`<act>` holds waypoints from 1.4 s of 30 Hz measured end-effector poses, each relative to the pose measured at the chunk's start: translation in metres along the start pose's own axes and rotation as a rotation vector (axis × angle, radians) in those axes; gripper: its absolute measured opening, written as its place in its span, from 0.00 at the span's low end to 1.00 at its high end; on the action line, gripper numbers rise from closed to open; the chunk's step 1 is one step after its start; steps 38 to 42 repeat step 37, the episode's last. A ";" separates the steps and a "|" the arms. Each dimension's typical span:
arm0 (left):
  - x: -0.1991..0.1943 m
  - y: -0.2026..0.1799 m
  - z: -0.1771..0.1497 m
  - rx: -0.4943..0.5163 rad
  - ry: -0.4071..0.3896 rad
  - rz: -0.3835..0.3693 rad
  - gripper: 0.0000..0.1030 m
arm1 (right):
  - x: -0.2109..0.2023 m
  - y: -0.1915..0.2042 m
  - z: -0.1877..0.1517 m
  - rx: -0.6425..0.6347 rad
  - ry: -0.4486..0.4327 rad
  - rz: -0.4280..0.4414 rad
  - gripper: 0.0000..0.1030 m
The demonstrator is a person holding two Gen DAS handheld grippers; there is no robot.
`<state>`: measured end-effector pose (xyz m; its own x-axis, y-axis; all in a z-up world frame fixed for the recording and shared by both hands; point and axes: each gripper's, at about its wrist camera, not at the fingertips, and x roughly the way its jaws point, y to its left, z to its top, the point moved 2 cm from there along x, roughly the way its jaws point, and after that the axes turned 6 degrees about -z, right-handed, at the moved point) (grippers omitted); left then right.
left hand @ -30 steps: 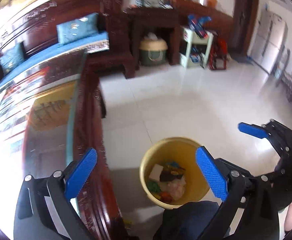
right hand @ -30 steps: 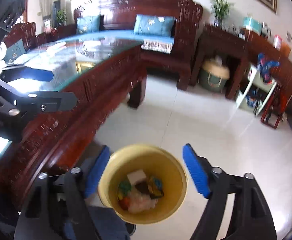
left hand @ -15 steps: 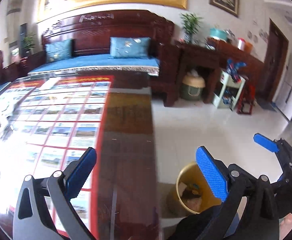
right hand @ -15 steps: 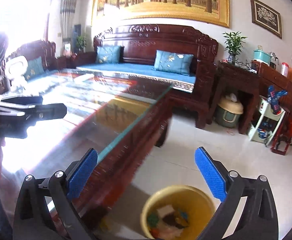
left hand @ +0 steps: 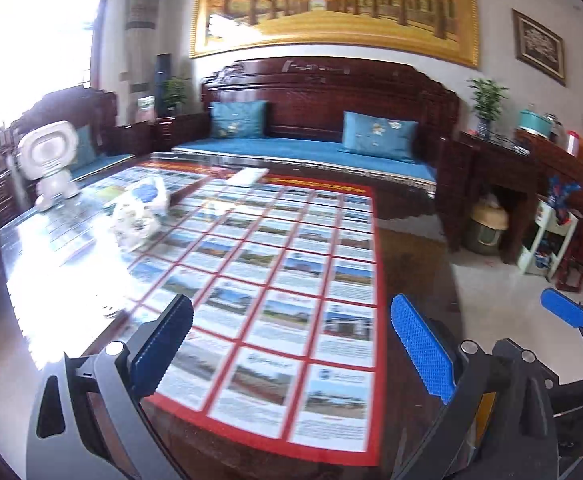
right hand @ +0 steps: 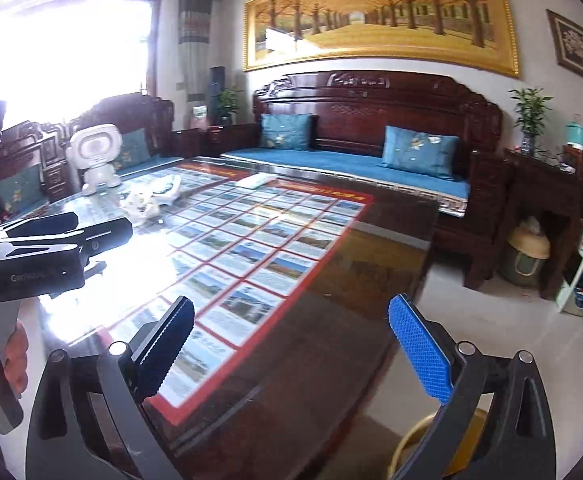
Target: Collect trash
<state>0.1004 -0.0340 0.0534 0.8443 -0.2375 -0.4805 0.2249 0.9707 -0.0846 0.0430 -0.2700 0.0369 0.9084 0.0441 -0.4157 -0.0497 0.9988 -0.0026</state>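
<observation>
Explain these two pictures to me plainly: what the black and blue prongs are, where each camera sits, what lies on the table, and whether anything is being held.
No robot here: a person carries a two-finger clamp in each hand, each with a camera looking along its fingers. One picture is from the left hand-held gripper, the other from the right hand-held gripper. Both are open and hold nothing. On the glass-topped table lie a crumpled plastic bag, a white robot toy and a flat white object. A yellow bin's rim shows at the table's corner.
</observation>
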 end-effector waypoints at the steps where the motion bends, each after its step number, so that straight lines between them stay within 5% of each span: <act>1: -0.002 0.011 -0.002 -0.016 -0.001 0.019 0.96 | 0.003 0.009 -0.001 -0.001 0.004 0.017 0.92; 9: -0.008 0.070 -0.018 -0.085 0.009 0.131 0.96 | 0.023 0.068 -0.003 -0.047 0.036 0.119 0.92; 22: 0.000 0.088 -0.025 -0.085 0.020 0.223 0.96 | 0.046 0.093 -0.008 -0.053 0.088 0.167 0.92; 27: 0.002 0.086 -0.022 -0.084 0.004 0.209 0.89 | 0.054 0.086 -0.009 -0.029 0.108 0.159 0.92; 31: 0.009 0.086 -0.021 -0.104 0.034 0.204 0.96 | 0.061 0.082 -0.013 -0.019 0.132 0.154 0.92; 42: 0.027 0.089 -0.023 -0.157 0.086 0.170 0.96 | 0.074 0.079 -0.015 -0.015 0.164 0.146 0.92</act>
